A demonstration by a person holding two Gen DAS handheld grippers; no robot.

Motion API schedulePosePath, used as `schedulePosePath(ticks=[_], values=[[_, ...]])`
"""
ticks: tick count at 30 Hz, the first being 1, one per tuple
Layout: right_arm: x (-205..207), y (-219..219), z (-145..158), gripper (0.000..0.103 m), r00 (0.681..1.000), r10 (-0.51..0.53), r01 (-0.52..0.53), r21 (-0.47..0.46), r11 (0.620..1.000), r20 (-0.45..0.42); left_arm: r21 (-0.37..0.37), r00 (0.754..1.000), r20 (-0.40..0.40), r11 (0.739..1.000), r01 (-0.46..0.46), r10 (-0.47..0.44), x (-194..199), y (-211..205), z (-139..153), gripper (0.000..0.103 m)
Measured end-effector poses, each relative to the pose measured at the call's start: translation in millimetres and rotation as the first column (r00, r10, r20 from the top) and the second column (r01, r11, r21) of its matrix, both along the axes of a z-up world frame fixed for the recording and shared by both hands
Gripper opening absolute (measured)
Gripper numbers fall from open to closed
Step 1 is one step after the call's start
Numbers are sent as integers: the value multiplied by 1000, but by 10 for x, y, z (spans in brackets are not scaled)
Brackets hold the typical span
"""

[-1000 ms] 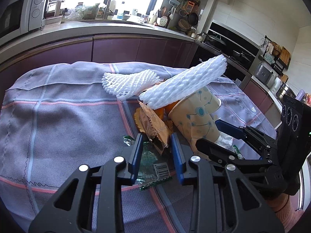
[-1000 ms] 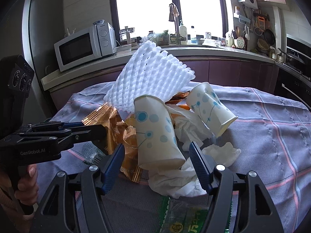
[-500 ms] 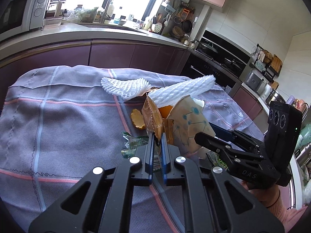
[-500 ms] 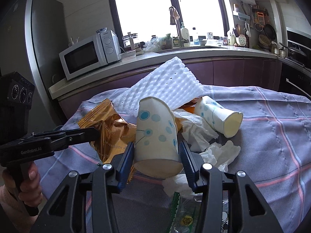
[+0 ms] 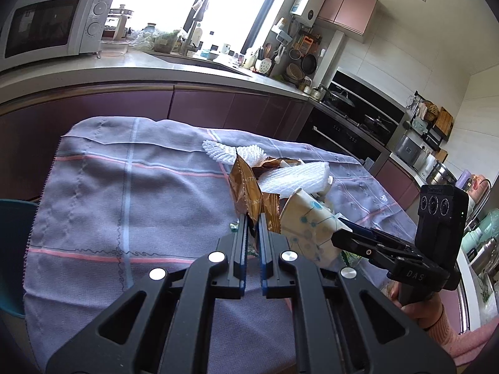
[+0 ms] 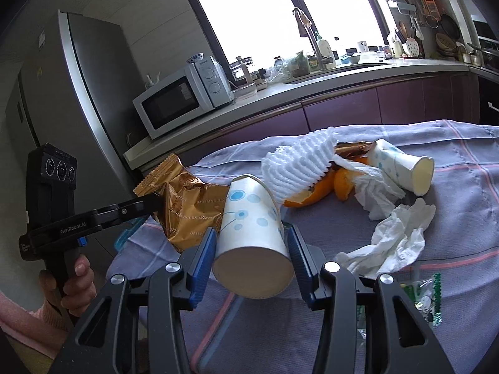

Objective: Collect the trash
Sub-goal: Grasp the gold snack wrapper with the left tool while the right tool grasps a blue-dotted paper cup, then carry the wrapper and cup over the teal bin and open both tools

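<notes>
Left tool [image 5: 252, 221] is clenched on the gold wrapper [image 5: 244, 187]; right tool [image 6: 251, 240] grasps a paper cup [image 6: 249, 227] above the worktop [image 6: 461, 218]. Only the right view shows orange peel [image 6: 327, 187] (beside tissue [image 6: 396, 233]).

The left gripper [image 5: 253, 227] points slightly downward with its jaws nearly closed on a gold wrapper [image 5: 246, 187], while the right gripper [image 6: 251, 251], held alongside in a hand [image 5: 418, 307], clamps a paper cup [image 6: 249, 233].
</notes>
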State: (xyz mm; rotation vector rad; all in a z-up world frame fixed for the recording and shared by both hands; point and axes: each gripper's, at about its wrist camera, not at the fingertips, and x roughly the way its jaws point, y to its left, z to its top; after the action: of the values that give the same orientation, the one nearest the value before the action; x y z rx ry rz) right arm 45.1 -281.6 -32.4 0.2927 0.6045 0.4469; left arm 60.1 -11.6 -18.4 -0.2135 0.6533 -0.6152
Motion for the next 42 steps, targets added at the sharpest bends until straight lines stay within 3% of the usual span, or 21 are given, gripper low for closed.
schedulePosePath(ticks=[7, 12, 17, 22, 30, 34, 42], values=[[57, 318, 120, 45, 996, 82, -83, 31, 996, 24, -9, 994, 39, 994, -106, 107, -160, 560, 119, 7], [219, 663, 229, 45, 985, 168, -170, 46, 984, 42, -7, 976, 72, 979, -205, 205, -233, 980, 237, 7], [446, 1162, 322, 45, 957, 283, -286, 49, 957, 57, 10, 939, 95, 943, -332, 330, -279, 1486, 283, 7], [712, 1760, 369, 45, 916, 397, -399, 46, 916, 50, 39, 888, 92, 890, -455, 450, -270, 1994, 255, 7], [1081, 2647, 235, 45, 861, 507, -506, 41, 861, -21, 99, 807, 40, 801, -590, 589, -81, 2654, -64, 7], [1243, 2996, 112, 45, 846, 528, -528, 26, 849, -76, 139, 783, 0, 776, -616, 622, 53, 2810, -339, 7], [1433, 3425, -201, 45, 852, 488, -502, -32, 864, -191, 224, 746, -52, 736, -639, 664, 329, 2994, -807, 7]])
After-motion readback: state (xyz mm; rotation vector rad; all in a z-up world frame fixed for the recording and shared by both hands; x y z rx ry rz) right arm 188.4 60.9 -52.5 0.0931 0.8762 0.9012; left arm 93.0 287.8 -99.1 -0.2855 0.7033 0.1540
